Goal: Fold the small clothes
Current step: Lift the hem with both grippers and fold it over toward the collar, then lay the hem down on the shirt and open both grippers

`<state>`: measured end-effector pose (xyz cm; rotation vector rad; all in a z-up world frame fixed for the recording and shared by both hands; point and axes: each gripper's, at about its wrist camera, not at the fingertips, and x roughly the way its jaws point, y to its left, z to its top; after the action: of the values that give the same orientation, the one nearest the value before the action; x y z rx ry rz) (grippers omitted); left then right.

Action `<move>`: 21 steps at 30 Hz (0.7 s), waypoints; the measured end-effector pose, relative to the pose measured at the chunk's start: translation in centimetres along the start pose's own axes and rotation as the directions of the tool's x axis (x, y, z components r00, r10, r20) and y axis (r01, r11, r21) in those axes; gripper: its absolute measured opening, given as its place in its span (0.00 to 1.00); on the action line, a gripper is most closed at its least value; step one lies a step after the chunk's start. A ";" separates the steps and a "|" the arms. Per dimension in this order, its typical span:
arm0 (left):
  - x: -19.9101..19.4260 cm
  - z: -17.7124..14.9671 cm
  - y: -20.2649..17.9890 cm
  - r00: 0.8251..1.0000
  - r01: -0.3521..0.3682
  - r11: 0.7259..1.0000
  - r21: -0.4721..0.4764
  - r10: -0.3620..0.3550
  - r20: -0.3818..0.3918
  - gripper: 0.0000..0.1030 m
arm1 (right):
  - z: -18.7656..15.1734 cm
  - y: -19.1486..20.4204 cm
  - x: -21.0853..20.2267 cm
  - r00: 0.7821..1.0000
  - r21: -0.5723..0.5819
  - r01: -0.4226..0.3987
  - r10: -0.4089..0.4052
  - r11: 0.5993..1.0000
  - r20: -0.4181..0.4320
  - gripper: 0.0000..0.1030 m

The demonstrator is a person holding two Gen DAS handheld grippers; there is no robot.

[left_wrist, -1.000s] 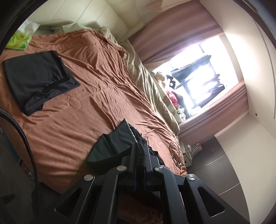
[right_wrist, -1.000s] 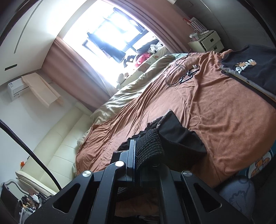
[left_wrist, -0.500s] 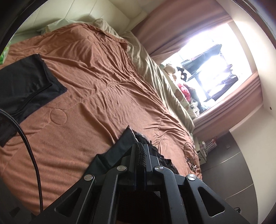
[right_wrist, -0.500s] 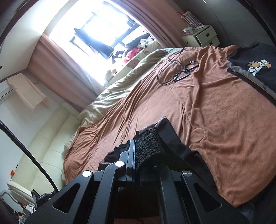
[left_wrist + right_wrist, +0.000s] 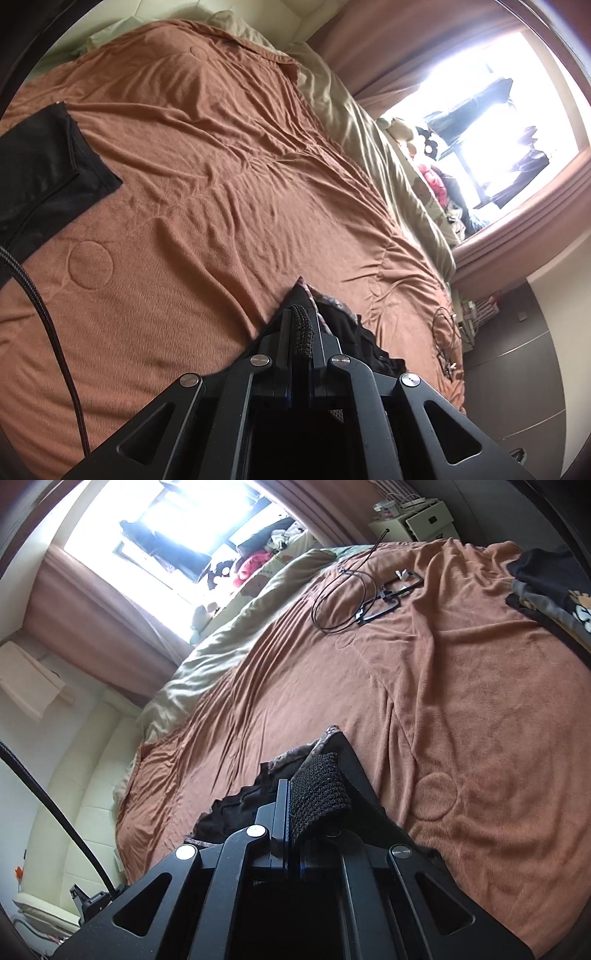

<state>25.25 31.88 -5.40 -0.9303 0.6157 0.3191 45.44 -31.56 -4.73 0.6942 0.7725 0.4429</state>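
Left wrist view: the left claw (image 5: 301, 325) is clamped shut on an edge of the dark garment (image 5: 343, 332), which hangs just ahead of the claw above the brown bedspread (image 5: 221, 192). A folded black garment (image 5: 40, 166) lies well off to the claw's left. Right wrist view: the right claw (image 5: 295, 797) is likewise closed on the dark garment (image 5: 243, 805). A cable (image 5: 343, 598) lies far ahead.
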 end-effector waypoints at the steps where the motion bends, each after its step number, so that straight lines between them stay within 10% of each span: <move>1: 0.4 0.2 -0.1 1.000 -0.008 1.000 0.003 0.008 -0.003 0.05 | 0.3 0.2 0.8 1.000 -0.008 0.008 -0.008 1.000 -0.009 0.00; 21: 13.6 1.5 0.8 0.970 -0.166 0.979 0.118 0.184 -0.158 0.12 | 3.9 -0.1 14.1 0.977 -0.061 0.123 -0.131 0.991 -0.171 0.01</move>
<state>36.04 33.57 -13.66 -0.8091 0.8652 0.3647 57.50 -24.81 -9.52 0.5601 0.9622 0.4086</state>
